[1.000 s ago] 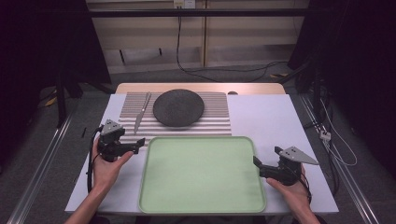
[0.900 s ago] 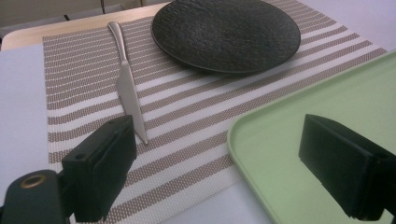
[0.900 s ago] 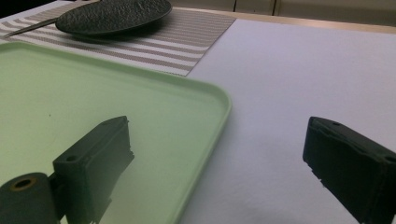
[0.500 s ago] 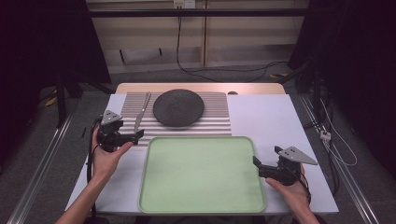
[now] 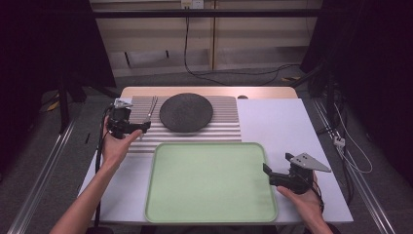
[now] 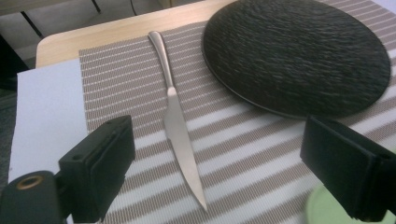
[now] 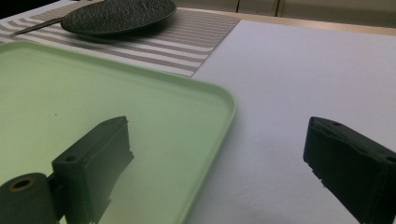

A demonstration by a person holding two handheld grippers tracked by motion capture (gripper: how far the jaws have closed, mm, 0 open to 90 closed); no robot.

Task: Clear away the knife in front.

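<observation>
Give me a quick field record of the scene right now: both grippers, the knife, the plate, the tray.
left gripper: open, jaws either side of the knife blade, not closed on it
right gripper: open, at the tray's right edge
knife: flat on the striped mat, left of the plate
plate: dark, round, nothing on it
tray: green, nothing on it
</observation>
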